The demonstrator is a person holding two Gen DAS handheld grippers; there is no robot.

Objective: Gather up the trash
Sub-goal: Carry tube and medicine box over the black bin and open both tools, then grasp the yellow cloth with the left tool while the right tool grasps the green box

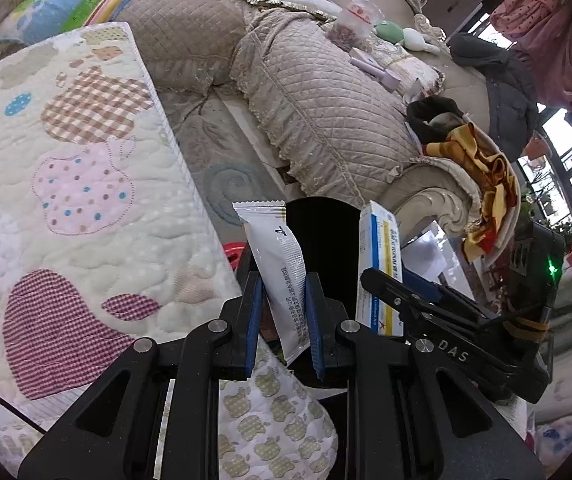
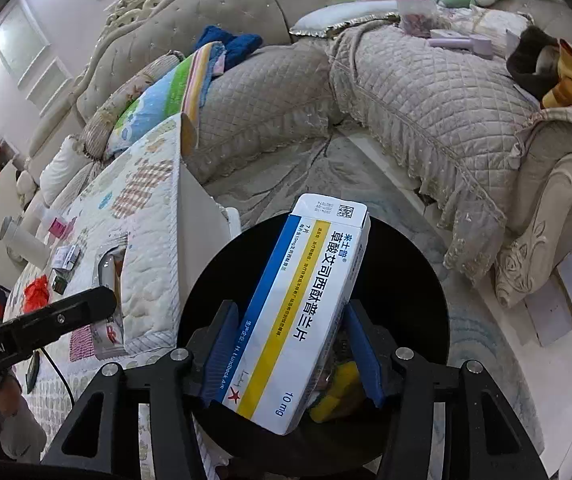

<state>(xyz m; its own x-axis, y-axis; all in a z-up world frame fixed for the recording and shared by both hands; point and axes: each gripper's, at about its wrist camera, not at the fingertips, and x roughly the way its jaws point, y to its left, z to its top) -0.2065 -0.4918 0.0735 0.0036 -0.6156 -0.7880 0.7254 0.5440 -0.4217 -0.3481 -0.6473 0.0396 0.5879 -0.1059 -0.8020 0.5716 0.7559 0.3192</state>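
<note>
Left gripper (image 1: 283, 320): jaws closed on a white sachet (image 1: 275, 256), held upright between the blue pads, above the dark mouth of a black bin (image 1: 322, 232).

Right gripper (image 2: 292, 356): jaws closed on a white medicine box (image 2: 306, 308) (blue and yellow stripes, "10 mg" printed), tilted, directly over the same bin (image 2: 406, 280). Something yellow visible inside the bin under the box.

Just left of the bin, edge of a quilted table cover (image 1: 85, 200) with small packets (image 2: 65, 258) farther along it.

Beyond, on the floor, a pale rug (image 2: 366, 176); farthest, a beige quilted sofa (image 2: 426, 92) with cushions and clothes.
</note>
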